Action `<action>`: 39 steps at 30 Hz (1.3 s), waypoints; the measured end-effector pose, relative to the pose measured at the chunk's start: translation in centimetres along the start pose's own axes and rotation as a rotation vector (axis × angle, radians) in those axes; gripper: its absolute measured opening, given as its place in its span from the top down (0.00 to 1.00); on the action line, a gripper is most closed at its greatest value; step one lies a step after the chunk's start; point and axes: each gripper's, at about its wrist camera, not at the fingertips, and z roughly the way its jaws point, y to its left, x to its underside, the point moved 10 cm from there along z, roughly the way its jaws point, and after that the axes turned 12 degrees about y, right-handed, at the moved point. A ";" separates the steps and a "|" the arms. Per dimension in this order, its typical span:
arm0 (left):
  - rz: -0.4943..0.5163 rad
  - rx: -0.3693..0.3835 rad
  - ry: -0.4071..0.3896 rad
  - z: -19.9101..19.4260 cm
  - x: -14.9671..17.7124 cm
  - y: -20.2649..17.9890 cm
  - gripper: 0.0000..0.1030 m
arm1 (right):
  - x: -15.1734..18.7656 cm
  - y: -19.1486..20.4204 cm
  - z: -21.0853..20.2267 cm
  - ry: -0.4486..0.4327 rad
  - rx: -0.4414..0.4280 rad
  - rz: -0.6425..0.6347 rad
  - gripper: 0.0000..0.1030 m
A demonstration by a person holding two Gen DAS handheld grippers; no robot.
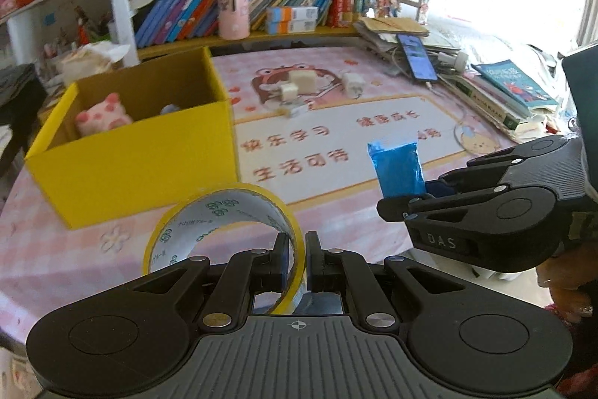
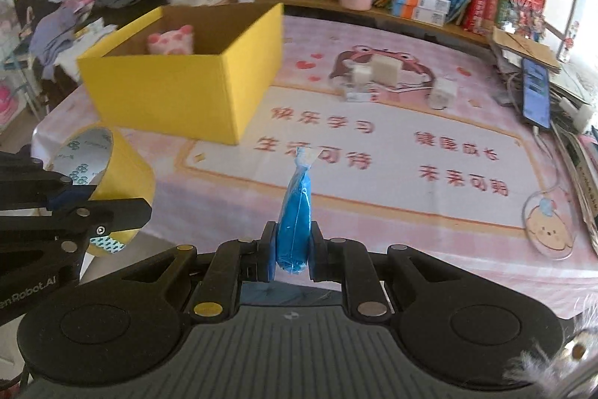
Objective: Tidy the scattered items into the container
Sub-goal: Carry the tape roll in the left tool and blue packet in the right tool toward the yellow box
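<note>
1. Left wrist view: the left gripper [image 1: 297,251] is clamped on the wall of one yellow tape roll [image 1: 224,230]. One yellow box [image 1: 149,152] stands ahead to its left, with one pink plush [image 1: 102,116] inside. Three white chargers [image 1: 289,91] lie far ahead.
2. Right wrist view: the right gripper [image 2: 292,242] is clamped on one blue packet [image 2: 295,212], which sticks up between its fingers. The box [image 2: 187,92] stands ahead-left.

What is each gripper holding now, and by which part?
The left gripper holds the tape roll by its ring wall. The right gripper holds the blue packet by its lower end.
</note>
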 end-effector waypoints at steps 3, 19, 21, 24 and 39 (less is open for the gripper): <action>-0.036 -0.013 0.004 -0.5 0.9 1.6 0.93 | -0.1 2.1 0.1 0.001 -0.016 -0.044 0.86; -0.164 -0.153 -0.012 -2.9 3.7 9.1 0.93 | -2.8 11.3 0.8 -0.013 -0.103 -0.255 0.86; -0.171 -0.153 -0.008 -2.8 3.7 9.3 0.93 | -3.0 11.5 0.9 -0.015 -0.108 -0.264 0.86; -0.175 -0.157 -0.014 -2.8 3.3 9.6 0.93 | -3.6 11.7 1.1 -0.022 -0.115 -0.275 0.86; -0.106 -0.231 -0.171 -4.1 -8.5 13.5 0.93 | -16.6 9.9 0.1 -0.217 -0.158 -0.268 0.86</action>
